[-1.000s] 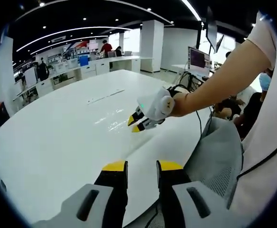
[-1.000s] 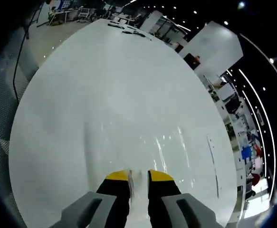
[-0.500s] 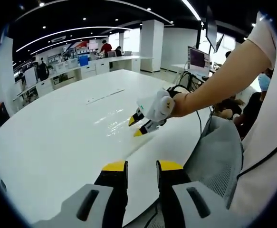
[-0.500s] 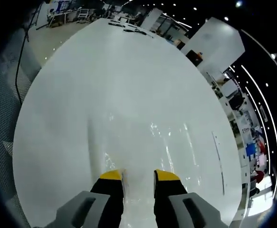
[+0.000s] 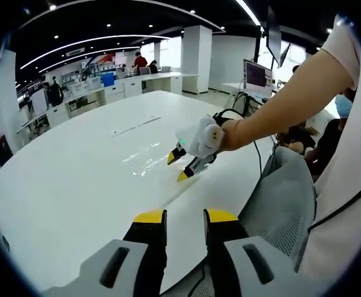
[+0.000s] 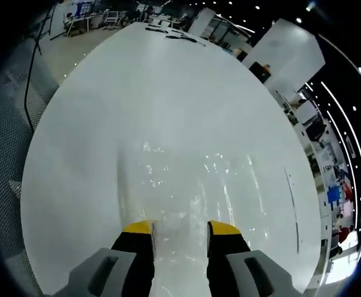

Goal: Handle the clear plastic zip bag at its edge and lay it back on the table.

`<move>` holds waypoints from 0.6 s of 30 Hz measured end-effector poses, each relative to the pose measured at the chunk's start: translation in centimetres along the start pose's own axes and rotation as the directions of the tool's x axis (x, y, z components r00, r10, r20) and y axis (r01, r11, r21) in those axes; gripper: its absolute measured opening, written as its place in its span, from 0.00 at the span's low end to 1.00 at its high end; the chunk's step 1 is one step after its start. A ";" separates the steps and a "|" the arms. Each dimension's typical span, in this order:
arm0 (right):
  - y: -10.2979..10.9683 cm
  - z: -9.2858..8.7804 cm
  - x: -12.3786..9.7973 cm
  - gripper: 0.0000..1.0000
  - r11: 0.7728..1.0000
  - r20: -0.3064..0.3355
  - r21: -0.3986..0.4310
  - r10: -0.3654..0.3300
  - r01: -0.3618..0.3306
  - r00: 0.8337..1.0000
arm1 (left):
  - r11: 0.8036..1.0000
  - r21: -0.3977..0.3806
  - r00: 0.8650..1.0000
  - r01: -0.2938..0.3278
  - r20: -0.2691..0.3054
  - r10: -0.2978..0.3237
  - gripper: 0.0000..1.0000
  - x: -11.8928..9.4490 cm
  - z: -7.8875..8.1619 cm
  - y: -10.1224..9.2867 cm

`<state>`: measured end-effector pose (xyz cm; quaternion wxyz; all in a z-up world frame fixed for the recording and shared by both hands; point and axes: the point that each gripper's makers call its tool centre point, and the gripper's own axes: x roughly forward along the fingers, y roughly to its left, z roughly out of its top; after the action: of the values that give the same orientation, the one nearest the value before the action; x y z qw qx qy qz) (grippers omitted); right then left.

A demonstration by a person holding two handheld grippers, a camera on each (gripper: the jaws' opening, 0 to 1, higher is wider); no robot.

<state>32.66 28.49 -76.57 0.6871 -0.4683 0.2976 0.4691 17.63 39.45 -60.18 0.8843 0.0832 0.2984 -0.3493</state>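
Lying flat on glossy white table (image 6: 106, 93), clear bag (image 6: 186, 185), right gripper (image 6: 180, 230) released, open-plan office.

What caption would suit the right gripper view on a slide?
Open right gripper with yellow-tipped jaws over a clear plastic zip bag lying on a white table.

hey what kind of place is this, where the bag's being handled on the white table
Probably an open-plan office or lab. The big white table with the clear bag stands among rows of white desks, a monitor and strip ceiling lights.
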 end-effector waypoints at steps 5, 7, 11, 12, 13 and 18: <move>0.5 0.7 -0.4 0.36 0.999 0.029 0.028 0.017 -0.018 0.999 | 1.000 -0.002 1.000 -0.004 0.005 0.004 0.21 -0.1 0.1 0.1; 0.8 1.0 -0.7 0.41 0.999 0.039 0.021 0.024 -0.025 0.999 | 1.000 -0.001 1.000 -0.005 0.005 0.005 0.21 -0.1 0.1 0.0; 1.0 1.3 -1.0 0.47 0.998 0.050 0.050 0.033 -0.036 0.998 | 1.000 0.001 1.000 -0.003 0.009 0.003 0.21 -0.1 0.3 -0.2; 1.0 1.4 -1.1 0.48 0.998 0.053 0.058 0.033 -0.036 0.998 | 1.000 0.001 1.000 -0.002 0.010 0.002 0.21 -0.1 0.3 -0.3; 1.0 1.5 -1.3 0.50 0.997 0.057 0.064 0.031 -0.035 0.998 | 1.000 0.002 1.000 -0.002 0.011 0.002 0.21 -0.1 0.3 -0.3; 0.9 1.8 -1.9 0.54 0.993 0.093 0.115 0.028 -0.038 0.995 | 1.000 0.002 1.000 -0.002 0.009 0.002 0.21 -0.2 0.1 -0.4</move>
<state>31.04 29.61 -74.58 0.7183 -0.4005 0.3004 0.4831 17.27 39.20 -59.91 0.8859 0.0830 0.2939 -0.3492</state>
